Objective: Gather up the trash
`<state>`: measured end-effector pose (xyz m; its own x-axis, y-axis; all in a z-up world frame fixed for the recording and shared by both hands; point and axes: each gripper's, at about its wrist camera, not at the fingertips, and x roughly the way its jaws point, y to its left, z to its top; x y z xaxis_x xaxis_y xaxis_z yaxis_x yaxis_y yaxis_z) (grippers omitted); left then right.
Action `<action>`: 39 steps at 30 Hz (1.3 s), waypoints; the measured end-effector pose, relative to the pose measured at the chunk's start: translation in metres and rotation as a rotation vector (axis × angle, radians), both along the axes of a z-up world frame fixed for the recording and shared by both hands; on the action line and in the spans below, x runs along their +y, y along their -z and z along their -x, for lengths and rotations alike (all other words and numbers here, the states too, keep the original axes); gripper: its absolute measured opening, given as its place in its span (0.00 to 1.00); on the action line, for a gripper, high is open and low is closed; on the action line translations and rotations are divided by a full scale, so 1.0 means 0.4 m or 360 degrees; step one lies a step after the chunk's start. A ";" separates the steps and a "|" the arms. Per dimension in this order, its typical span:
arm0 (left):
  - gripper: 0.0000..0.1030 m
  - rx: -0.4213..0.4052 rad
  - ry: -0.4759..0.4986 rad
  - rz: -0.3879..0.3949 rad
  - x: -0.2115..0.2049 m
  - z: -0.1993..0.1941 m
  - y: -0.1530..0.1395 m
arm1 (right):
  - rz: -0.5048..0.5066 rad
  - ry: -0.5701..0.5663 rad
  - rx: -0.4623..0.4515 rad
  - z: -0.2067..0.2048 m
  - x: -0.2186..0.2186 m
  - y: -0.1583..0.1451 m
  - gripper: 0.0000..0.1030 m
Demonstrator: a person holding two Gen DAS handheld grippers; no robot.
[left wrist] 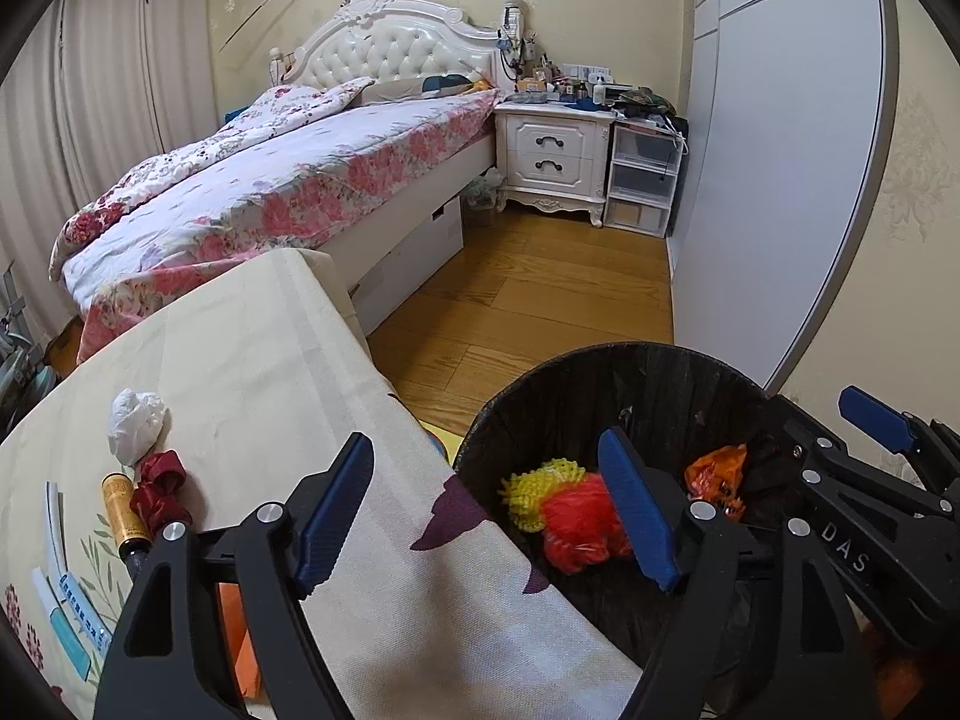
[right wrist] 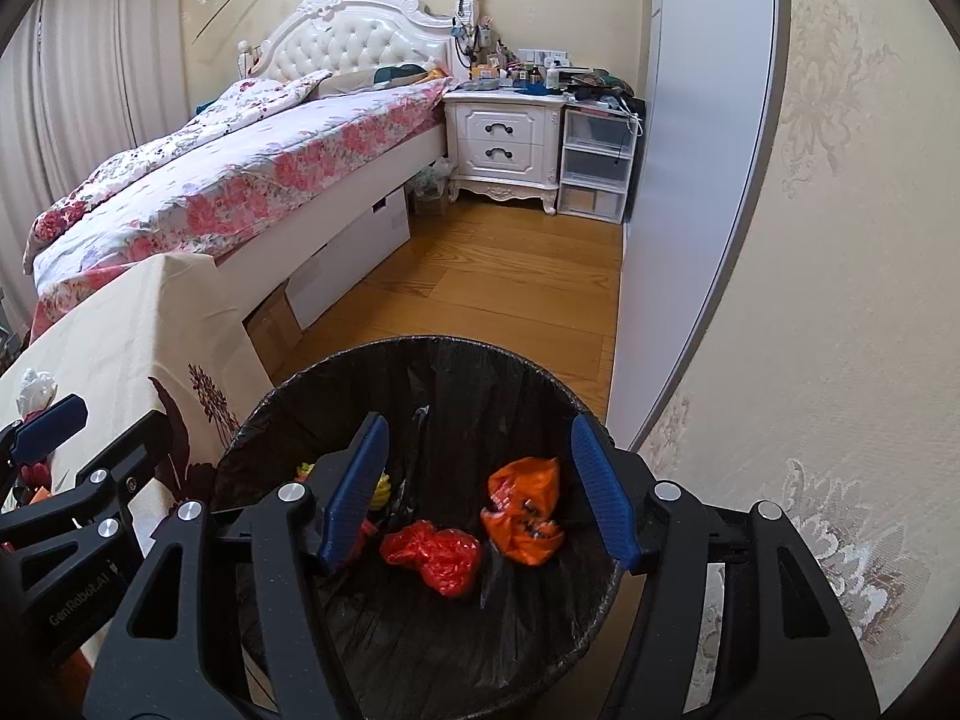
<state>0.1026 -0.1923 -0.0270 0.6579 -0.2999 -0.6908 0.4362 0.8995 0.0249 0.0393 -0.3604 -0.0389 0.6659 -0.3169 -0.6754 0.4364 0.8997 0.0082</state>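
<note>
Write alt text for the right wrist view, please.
An open right hand-held gripper hangs over a black-lined trash bin holding a red bag and an orange bag; behind are a bed and a nightstand.

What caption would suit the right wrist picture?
Open right tongs above a black-lined bin holding an orange wrapper and a red bag, bedroom behind.

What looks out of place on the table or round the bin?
Nothing spilled or damaged. Leftover clutter on the table: a crumpled white tissue, a dark red ribbon touching a gold tube. The bin holds its trash inside.
</note>
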 end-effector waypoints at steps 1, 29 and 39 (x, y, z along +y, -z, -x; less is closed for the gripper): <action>0.73 -0.0005 -0.0003 0.0003 0.003 0.001 -0.004 | 0.0001 -0.0001 0.0000 0.000 0.001 -0.001 0.60; 0.73 -0.0020 -0.0486 -0.0004 0.399 0.109 -0.051 | -0.0010 -0.0422 -0.0007 -0.005 0.290 -0.058 0.62; 0.73 0.0024 -0.0700 0.0008 0.579 0.125 -0.022 | -0.0009 -0.0636 0.0040 -0.035 0.454 -0.054 0.62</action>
